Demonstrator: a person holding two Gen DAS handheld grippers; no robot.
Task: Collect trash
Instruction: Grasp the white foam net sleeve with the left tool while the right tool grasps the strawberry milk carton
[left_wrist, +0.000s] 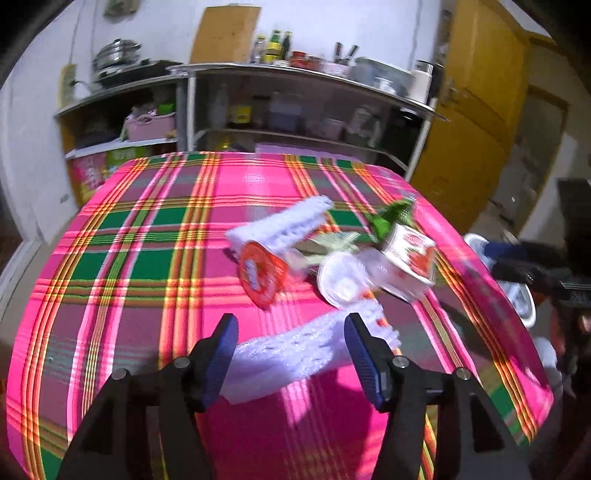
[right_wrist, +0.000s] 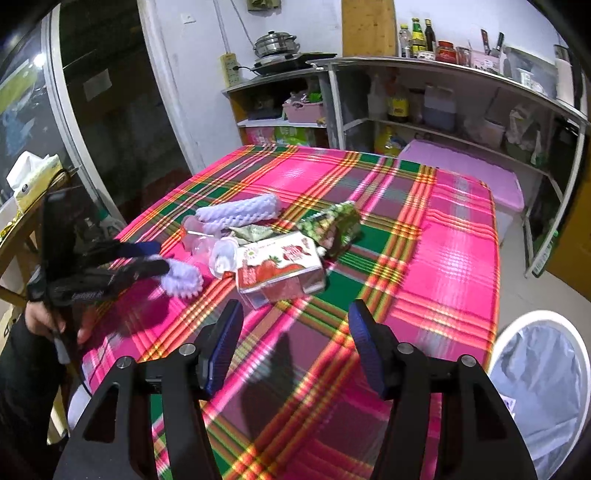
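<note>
At the left edge of the right-wrist view, your left gripper (right_wrist: 162, 260) reaches in over the plaid tablecloth (right_wrist: 424, 258) with a white foam fruit net (right_wrist: 183, 280) between its fingers. The left-wrist view shows the same net (left_wrist: 295, 350) lying across the gap, but the blue pads stand wide and do not seem to press on it, so whether it is truly pinched I cannot tell. If you lift on a loose hold, the springy mesh will likely slip out or snag on the pile.

Moving right, the remaining trash sits in a heap mid-table: a second foam net (right_wrist: 240, 212), a clear plastic cup (right_wrist: 223, 256) on its side, a strawberry-printed carton (right_wrist: 279, 267), and a crumpled green wrapper (right_wrist: 332, 221) touching the carton's far end. In the left-wrist view a red lid (left_wrist: 260, 273) leans just left of the cup. These pieces overlap, so dragging one could roll the cup or tip the carton off the near edge.

Lower centre, your right gripper (right_wrist: 293, 350) hovers spread apart, holding nothing.

At the lower right corner, the lined white bin (right_wrist: 546, 387) stands below the table edge; a light net released early could drift past its rim.
</note>
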